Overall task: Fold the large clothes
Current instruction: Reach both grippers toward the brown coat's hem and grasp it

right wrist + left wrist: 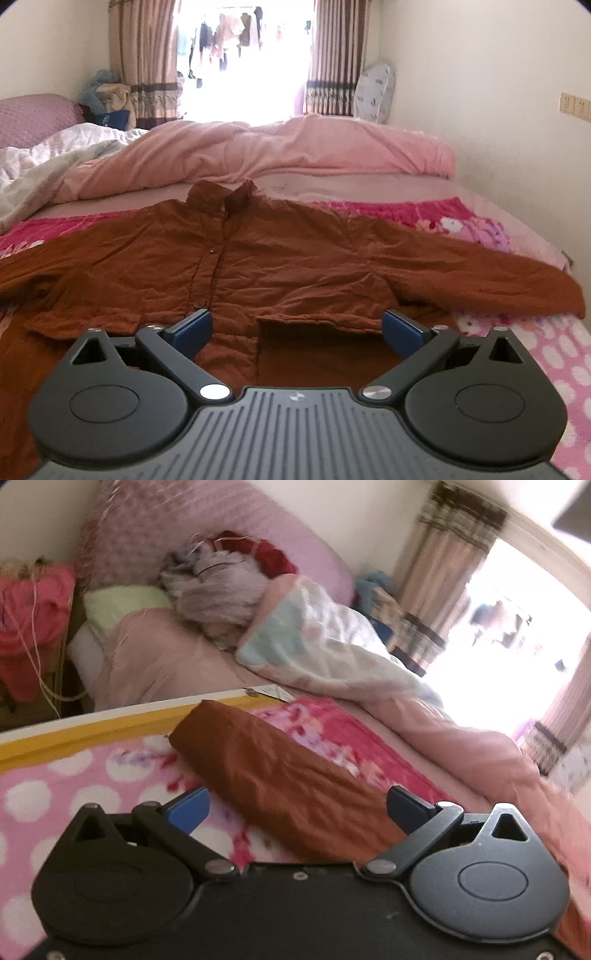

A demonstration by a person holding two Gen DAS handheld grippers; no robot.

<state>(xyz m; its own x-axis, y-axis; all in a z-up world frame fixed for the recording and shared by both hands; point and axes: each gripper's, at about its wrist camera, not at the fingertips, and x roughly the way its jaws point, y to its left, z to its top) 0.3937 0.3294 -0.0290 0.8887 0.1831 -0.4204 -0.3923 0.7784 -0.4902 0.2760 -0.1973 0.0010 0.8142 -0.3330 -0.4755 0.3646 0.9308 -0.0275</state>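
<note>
Across the middle of the right wrist view, a rust-brown button shirt lies face up and spread flat on a pink patterned blanket — collar toward the top of the frame, sleeves out to left and right edges, hem nearest the camera. Right gripper sits at lower centre over the hem, jaws spread wide, blue pads apart, nothing between them. Pink duvet bunched behind the shirt, striped curtains and a bright window at the top.

Left wrist view: left gripper at lower centre, also released, jaws wide with one shirt sleeve running diagonally from centre down between them; whether the pads touch cloth I cannot tell. Yellow strip along the blanket edge at mid left. Upper frame — a crumpled white-and-blue quilt, a grey garment heap, red clothes at far left.
</note>
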